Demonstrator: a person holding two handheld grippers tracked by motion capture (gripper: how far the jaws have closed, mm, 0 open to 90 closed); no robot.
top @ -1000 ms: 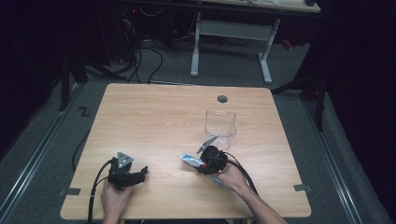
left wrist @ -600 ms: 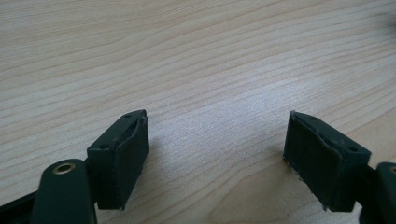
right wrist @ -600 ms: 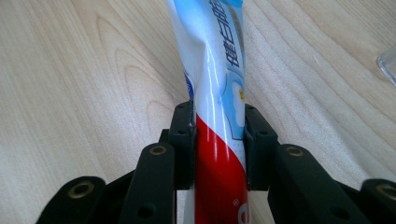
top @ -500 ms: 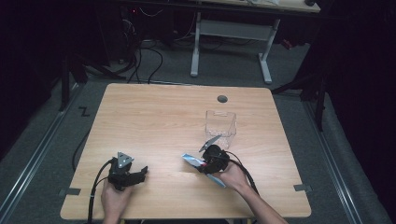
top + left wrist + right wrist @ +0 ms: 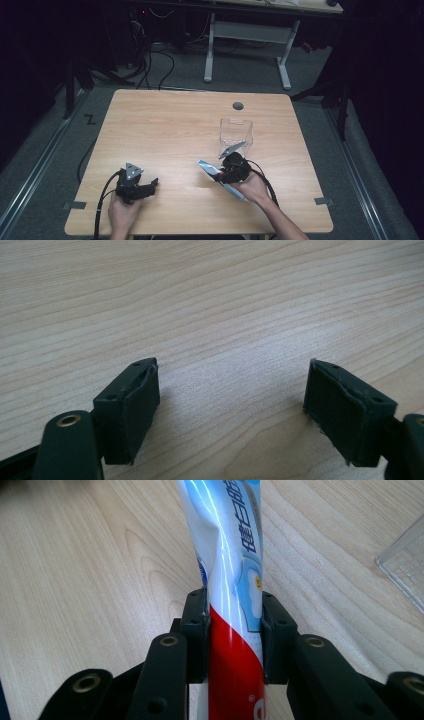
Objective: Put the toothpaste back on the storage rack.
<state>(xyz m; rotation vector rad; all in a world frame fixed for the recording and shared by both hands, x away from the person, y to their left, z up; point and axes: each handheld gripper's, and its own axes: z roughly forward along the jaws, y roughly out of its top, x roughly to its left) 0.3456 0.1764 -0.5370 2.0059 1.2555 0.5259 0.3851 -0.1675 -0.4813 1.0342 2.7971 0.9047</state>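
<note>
A toothpaste tube, white and blue with a red lower part, is pinched between the jaws of my right gripper. In the high view that right gripper sits right of the table's middle, and the tube sticks out to its left, just above the wood. A clear plastic box stands directly beyond it. My left gripper rests near the front left of the table. In the left gripper view it stands open over bare wood, nothing between its pads.
The wooden table has a round cable hole near its far edge. Cables trail from both grippers over the front edge. A corner of the clear box lies at the right of the right gripper view. A white desk frame stands on the floor beyond.
The right gripper with the tube has shifted slightly toward the clear box. The left gripper has stayed where it was.
</note>
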